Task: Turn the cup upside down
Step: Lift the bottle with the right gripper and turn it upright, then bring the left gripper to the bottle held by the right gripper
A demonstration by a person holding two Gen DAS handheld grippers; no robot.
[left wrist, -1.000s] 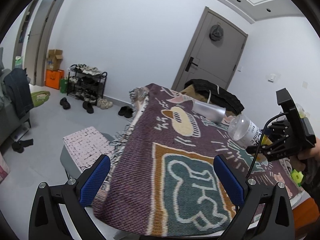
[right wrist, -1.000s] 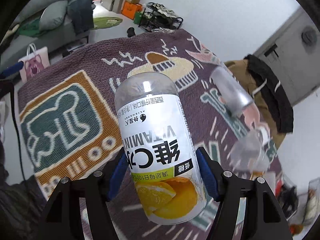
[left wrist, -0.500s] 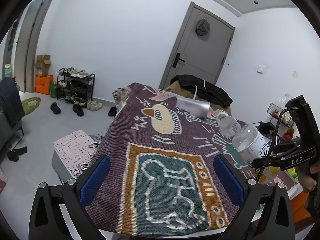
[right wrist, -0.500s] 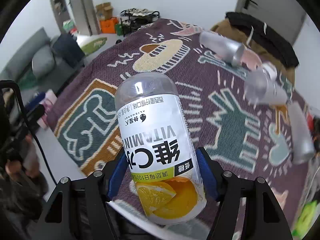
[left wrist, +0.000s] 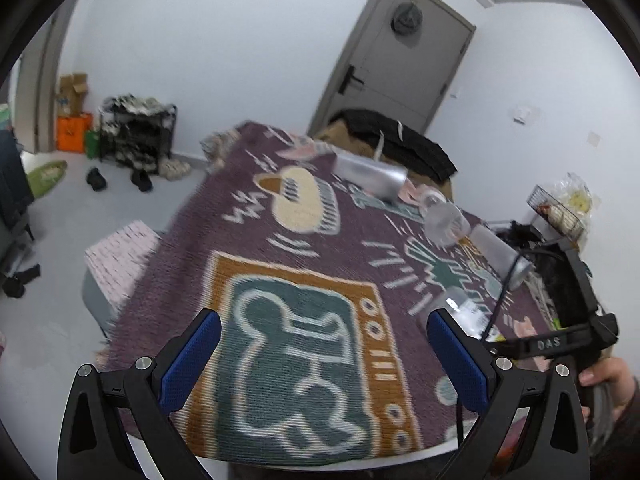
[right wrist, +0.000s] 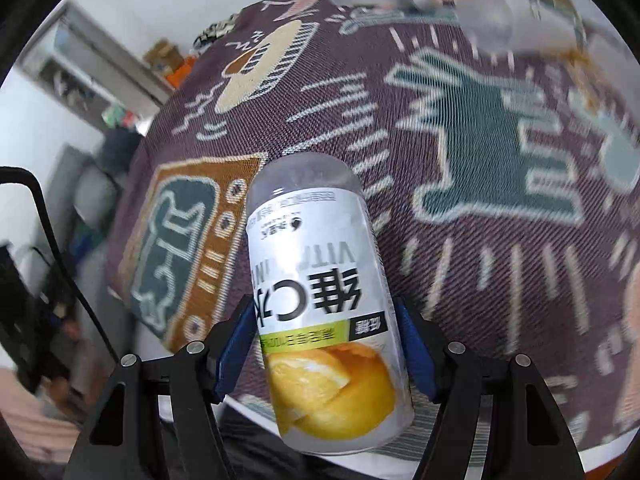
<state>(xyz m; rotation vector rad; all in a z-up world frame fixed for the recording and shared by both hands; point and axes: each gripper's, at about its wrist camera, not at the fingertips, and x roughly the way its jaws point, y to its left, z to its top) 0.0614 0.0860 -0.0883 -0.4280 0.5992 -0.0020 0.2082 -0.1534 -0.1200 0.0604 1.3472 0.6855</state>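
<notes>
Patterned cloth (right wrist: 500,208) beneath: only right view shows right tool (right wrist: 326,344) gripping cup (right wrist: 320,300).

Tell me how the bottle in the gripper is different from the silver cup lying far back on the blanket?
The bottle is clamped in the right gripper above the blanket; the silver cup lies on its side on the blanket, touched by nothing. The bottle is clear plastic with a white label and an orange picture; the cup is plain grey metal with no label. The bottle is sharp in the right wrist view; the cup is blurred. Both are tube-shaped.
</notes>
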